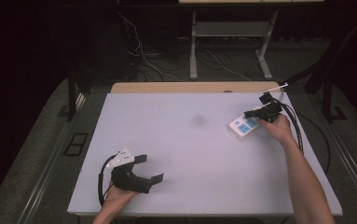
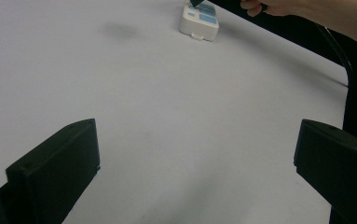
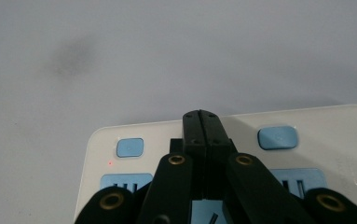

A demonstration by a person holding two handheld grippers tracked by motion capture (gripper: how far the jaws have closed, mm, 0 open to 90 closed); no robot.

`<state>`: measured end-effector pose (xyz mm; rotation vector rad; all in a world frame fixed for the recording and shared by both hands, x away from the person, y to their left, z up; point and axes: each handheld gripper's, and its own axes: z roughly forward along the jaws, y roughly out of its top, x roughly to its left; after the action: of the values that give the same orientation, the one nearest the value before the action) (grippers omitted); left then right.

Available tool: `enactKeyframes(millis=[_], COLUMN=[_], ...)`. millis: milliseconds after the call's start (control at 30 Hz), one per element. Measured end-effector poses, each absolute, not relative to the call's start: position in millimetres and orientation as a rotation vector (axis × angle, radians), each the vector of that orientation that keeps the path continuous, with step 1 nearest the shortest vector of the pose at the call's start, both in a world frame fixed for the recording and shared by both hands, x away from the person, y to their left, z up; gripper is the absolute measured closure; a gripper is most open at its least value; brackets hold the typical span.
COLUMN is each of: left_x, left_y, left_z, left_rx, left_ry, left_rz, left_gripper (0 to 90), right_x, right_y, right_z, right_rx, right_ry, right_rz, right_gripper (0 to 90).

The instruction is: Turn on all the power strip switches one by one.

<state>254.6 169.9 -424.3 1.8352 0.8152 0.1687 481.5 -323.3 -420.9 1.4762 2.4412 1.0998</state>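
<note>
Currently, the right gripper (image 1: 250, 113), jaws pressed together and empty, bears on the power strip (image 1: 243, 127) at the desk (image 1: 190, 154) far-right, probably to press a switch. Left gripper (image 1: 149, 169) waits released, well apart.

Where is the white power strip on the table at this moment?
In the high view, the white power strip lies near the table's far right side, directly under the closed right gripper, far from the left gripper.
</note>
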Motion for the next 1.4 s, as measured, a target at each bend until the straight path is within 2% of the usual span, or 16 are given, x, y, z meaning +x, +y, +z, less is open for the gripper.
enactKeyframes(millis=[467,1400], left_x=[254,255], left_y=[171,171], left_z=[-424,-425], left_rx=[1.833,1.836], left_ry=[0.813,0.818], left_rz=[0.168,0.166], left_gripper=[0.0,0.0], right_x=[484,480], right_y=[-312,-322], right_z=[-423,-425], right_rx=[1.452,1.46], right_ry=[2.465,2.431], right_rz=[1.113,1.131], right_gripper=[90.0,90.0])
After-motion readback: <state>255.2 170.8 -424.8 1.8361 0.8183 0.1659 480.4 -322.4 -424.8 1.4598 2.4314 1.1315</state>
